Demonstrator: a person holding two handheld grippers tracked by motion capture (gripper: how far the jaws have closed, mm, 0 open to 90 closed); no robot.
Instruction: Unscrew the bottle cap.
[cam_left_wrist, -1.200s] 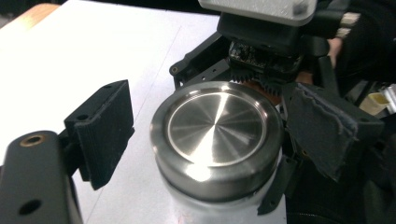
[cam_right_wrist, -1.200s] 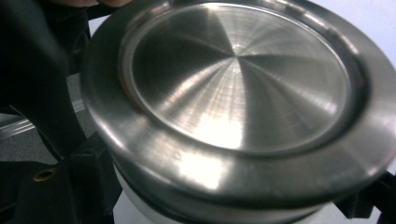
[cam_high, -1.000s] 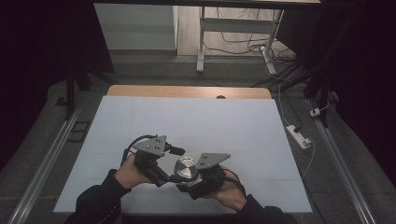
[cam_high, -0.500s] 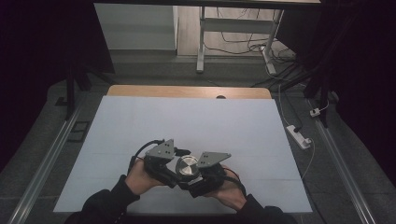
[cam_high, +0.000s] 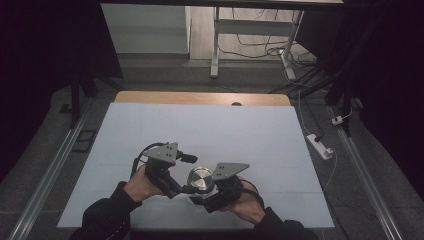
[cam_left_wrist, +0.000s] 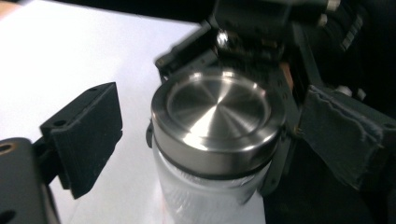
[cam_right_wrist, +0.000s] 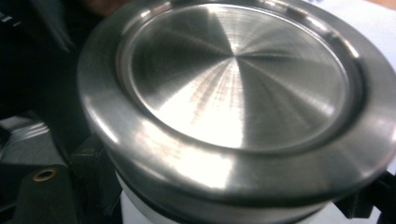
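Comparing this moment with the high view of a second ago, I see my left gripper (cam_high: 187, 189) has swung in from the left and closed the gap to the jar (cam_high: 201, 181), which sits low over the near middle of the counter (cam_high: 210, 130), held up between my two hands. Half a second ago the two tools were already bunched together; now the left one has settled with its fingers (cam_left_wrist: 86, 135) set either side of the steel lid (cam_left_wrist: 218, 114). In the left gripper view those fingers stand apart, one dark pad out to the left with white counter showing between it and the lid, the other padded one (cam_left_wrist: 348, 135) off to the right, so nothing is pinched yet. The right gripper (cam_high: 212, 195) is tucked under and behind the jar; in the left gripper view I make out its dark frame hugging the frosted body just below the lid, and I judge it is clamped on the jar, bearing its weight. The right gripper view looks straight across the brushed lid (cam_right_wrist: 238, 79), very close. To me this means the approach is done: the lid is bracketed and still seated, and the next thing I need is to close the left fingers on its rim before any twisting.
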